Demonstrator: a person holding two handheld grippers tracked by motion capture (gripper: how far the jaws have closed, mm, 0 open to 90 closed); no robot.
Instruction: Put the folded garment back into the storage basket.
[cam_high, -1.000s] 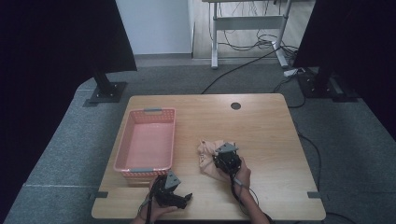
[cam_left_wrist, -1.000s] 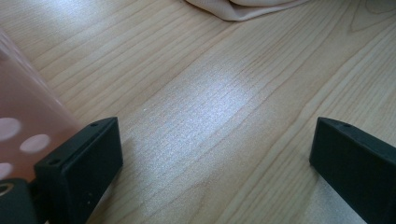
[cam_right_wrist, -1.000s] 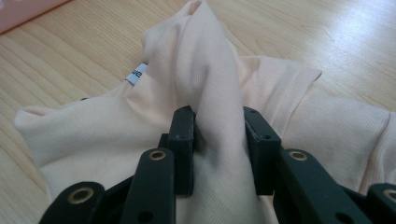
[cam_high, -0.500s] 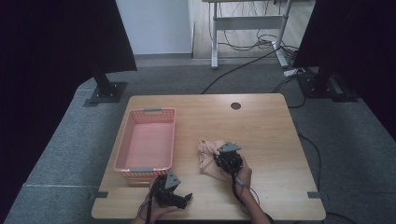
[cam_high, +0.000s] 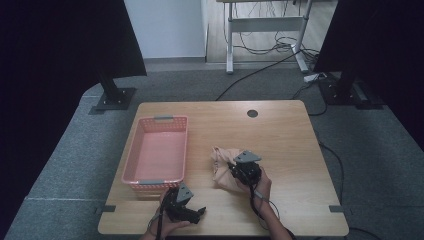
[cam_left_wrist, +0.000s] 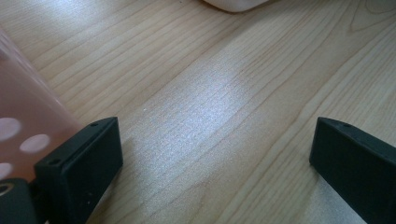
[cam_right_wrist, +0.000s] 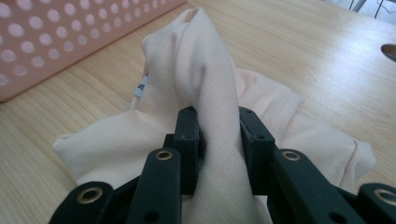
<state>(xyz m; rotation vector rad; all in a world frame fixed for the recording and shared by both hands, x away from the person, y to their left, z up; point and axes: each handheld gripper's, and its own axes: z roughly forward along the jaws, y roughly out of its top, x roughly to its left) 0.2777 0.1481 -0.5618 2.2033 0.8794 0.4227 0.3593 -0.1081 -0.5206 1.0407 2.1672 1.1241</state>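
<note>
A crumpled pale peach cloth (cam_high: 220, 165) lies on the wooden table (cam_high: 280, 145), right of a pink perforated basket (cam_high: 131, 156). My right gripper (cam_high: 235, 171) reaches into the cloth from its right side. In the right gripper view the gripper (cam_right_wrist: 218, 126) is shut on a raised fold of the cloth (cam_right_wrist: 196, 60), which stands up between the two black fingers (cam_right_wrist: 187, 135). My left gripper (cam_high: 196, 213) rests near the table's front edge, just below the basket's near corner. Its jaws stand wide apart over bare wood in the left gripper view (cam_left_wrist: 215, 154), with nothing between them.
The basket (cam_right_wrist: 56, 42) has nothing in it, and its wall (cam_left_wrist: 23, 116) stands close beside my left gripper's left jaw. A round cable hole (cam_high: 252, 113) sits at the table's far side. Dark stands and floor cables lie beyond the table.
</note>
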